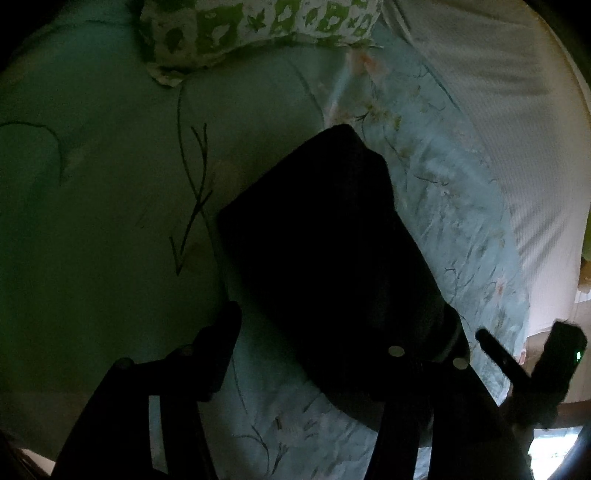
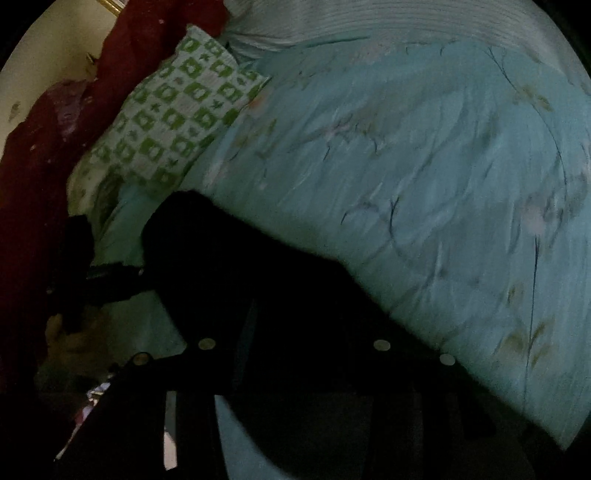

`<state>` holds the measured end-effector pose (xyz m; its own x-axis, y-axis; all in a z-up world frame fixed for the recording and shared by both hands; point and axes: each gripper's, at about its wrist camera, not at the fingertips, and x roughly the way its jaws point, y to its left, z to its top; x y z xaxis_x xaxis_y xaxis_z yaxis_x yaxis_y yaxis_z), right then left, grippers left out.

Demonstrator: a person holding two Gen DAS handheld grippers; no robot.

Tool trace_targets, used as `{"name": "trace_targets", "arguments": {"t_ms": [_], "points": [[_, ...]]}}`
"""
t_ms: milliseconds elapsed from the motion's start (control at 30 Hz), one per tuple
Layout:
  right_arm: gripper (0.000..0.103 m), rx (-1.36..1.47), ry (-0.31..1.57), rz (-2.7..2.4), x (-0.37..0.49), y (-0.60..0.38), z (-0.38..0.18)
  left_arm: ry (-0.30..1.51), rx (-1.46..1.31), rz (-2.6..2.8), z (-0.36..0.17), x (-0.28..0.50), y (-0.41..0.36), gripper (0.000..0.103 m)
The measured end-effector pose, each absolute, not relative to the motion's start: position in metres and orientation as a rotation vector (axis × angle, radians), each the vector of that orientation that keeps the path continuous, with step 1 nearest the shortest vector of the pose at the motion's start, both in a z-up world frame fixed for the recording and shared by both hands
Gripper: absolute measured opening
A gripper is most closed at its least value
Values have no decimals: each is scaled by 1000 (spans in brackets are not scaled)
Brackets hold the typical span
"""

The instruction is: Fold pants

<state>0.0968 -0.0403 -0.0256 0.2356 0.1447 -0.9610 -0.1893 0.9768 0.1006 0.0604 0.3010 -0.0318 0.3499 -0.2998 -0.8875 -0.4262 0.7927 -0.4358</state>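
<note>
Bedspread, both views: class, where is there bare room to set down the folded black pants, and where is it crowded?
Free: the bedspread right of the black pants, up to the white sheet; also the shaded stretch left of them, below the green pillow. Crowded: the pillow corner beside the red cloth.

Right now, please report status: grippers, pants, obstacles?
Left hand-held gripper open over pants. Right gripper state unclear. Pants lie folded on bedspread. Pillow beyond, apart.
</note>
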Motion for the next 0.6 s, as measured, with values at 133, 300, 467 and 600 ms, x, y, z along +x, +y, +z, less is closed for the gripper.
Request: {"name": "trace_targets", "arguments": {"t_ms": [133, 300, 467, 600], "points": [[44, -72, 1354, 213, 122, -40, -48, 1260, -699, 72, -40, 69, 304, 57], [44, -95, 1448, 200, 137, -43, -83, 1270, -713, 51, -48, 76, 309, 57], [11, -40, 1458, 239, 144, -50, -85, 1267, -711, 39, -53, 82, 310, 57], [5, 104, 1443, 210, 150, -75, -82, 1243, -712, 42, -57, 91, 310, 55]]}}
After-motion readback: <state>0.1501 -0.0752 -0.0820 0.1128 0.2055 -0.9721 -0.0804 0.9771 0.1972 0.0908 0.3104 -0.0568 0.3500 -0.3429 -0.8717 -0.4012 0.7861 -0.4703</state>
